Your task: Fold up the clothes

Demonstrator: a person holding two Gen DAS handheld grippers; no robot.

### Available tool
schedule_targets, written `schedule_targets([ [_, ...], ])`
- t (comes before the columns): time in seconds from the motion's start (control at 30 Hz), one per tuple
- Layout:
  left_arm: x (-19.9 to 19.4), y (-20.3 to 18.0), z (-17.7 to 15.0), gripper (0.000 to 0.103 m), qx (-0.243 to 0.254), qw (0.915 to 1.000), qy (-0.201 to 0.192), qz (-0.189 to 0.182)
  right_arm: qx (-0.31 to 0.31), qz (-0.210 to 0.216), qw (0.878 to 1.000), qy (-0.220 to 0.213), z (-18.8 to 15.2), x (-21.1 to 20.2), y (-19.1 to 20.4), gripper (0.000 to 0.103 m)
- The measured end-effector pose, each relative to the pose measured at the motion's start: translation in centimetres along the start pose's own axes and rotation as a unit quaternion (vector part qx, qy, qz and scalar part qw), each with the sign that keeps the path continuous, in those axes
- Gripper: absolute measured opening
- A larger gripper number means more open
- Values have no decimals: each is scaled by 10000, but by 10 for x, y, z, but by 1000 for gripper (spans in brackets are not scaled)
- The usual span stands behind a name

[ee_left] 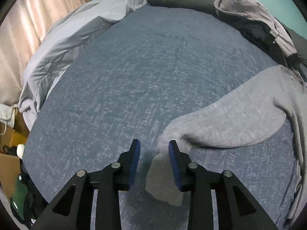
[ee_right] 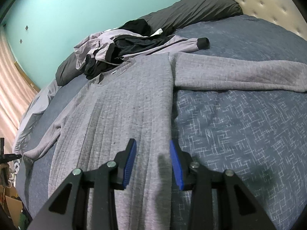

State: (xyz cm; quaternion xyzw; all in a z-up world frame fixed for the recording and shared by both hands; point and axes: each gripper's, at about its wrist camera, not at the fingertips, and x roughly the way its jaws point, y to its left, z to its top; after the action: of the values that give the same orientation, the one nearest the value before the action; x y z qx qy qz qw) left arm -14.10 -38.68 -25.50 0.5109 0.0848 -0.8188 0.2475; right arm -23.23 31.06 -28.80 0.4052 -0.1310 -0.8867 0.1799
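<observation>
A grey sweater point(ee_right: 119, 103) lies spread flat on the blue bedspread point(ee_right: 239, 126), sleeves out, its fold seemingly just beginning. The right gripper point(ee_right: 152, 163) hovers spread over its side edge; the left gripper point(ee_left: 154, 163), jaws parted, has the sleeve cuff point(ee_left: 163, 184) lying loose between them. Next, each likely needs a firm pinch; no containers show.
</observation>
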Motion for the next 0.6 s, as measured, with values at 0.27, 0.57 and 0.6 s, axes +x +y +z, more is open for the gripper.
schedule_targets([
  [0.27,17,30,-45,47,-659,9955,180,-654,15,30,10000,-21,-1,-2,0,36],
  [0.57,34,23,-54,0,-615,9956,246,-659,4,-49,10000,-14,-2,-2,-3,36],
  [0.6,30,25,-52,0,-604,9962,202,-589,-8,-53,10000,-14,-2,-2,-3,36],
])
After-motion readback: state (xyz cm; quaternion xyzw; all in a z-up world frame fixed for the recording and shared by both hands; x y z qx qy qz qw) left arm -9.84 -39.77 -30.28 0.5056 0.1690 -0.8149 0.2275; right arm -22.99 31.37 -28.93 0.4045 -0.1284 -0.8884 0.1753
